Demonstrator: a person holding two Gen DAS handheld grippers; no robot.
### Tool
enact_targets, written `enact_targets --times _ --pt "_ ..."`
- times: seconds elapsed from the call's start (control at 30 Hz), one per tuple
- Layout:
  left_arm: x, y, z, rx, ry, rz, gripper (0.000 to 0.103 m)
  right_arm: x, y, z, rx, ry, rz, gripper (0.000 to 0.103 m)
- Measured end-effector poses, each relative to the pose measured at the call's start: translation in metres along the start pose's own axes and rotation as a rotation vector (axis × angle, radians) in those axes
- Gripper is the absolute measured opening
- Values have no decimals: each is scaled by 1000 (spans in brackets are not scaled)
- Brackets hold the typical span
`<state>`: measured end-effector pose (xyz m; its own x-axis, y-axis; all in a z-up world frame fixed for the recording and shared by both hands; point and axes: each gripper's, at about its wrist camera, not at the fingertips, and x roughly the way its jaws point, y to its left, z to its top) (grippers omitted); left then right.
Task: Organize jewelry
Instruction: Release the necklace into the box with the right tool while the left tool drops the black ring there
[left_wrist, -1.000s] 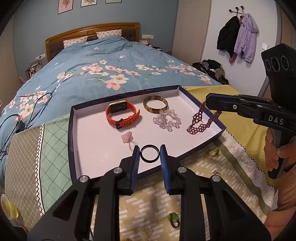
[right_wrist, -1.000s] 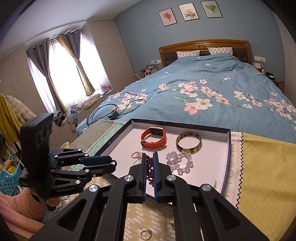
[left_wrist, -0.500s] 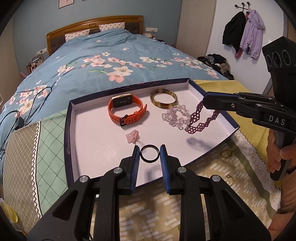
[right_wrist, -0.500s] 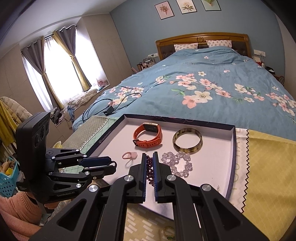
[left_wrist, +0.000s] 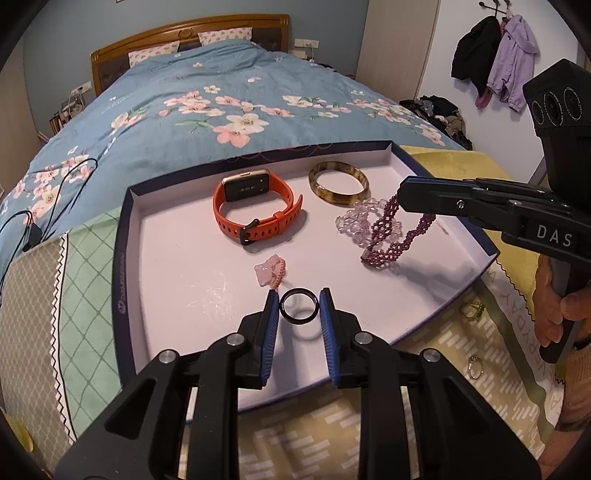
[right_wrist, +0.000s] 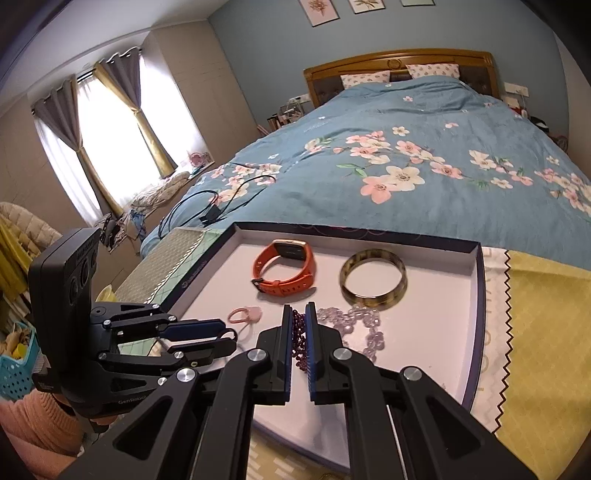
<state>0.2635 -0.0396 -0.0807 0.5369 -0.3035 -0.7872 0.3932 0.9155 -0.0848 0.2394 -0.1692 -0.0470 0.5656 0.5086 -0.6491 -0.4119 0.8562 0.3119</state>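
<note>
Jewelry going into the tray, both grippers loaded

Left wrist view: left gripper (left_wrist: 298, 309) is narrowed onto a black ring (left_wrist: 298, 306), pinched by its outer edge between the blue pads and held above the tray (left_wrist: 122, 266) near its 6 o'clock edge. Just beyond, at 12 o'clock from the ring, lies a pink ring (left_wrist: 271, 274). At 3 o'clock the right gripper (left_wrist: 402, 194) holds a purple bracelet (left_wrist: 391, 236) by one end; the rest hangs, its low end at or near the tray floor, beside clear beads (left_wrist: 356, 225). An orange watch (left_wrist: 255, 212) and an amber bangle (left_wrist: 339, 182) sit toward 12 o'clock. Loose rings (left_wrist: 474, 366) lie on the cloth outside, at 4 o'clock.

Right wrist view: right gripper (right_wrist: 299, 332) is nearly closed, the purple bracelet (right_wrist: 298, 341) showing in the slit. The left gripper (right_wrist: 225, 338) is at 9 o'clock.

Risks, as I judge them: the ring's grip is two small contacts on a hard round edge, so a tilt could let it pop out and roll off the tray. Released here, the bracelet may pile onto the clear beads and tangle.
</note>
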Motion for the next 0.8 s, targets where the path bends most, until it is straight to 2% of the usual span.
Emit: enact_targets --times 0.2,0.53,0.67,0.73,0.8 --pt "14 8 6 -25 27 6 23 9 -15 1 58 11 -14 5" --pt "23 9 17 -29 27 26 23 17 -27 1 95 18 -54 8" --pt "18 9 18 -31 2 25 23 15 -26 0 93 15 -60 8" --pt "10 6 18 -24 -20 21 27 10 -24 0 91 5 -63 9" --pt "1 5 17 -18 -49 21 32 4 -20 -1 81 -5 -63 17"
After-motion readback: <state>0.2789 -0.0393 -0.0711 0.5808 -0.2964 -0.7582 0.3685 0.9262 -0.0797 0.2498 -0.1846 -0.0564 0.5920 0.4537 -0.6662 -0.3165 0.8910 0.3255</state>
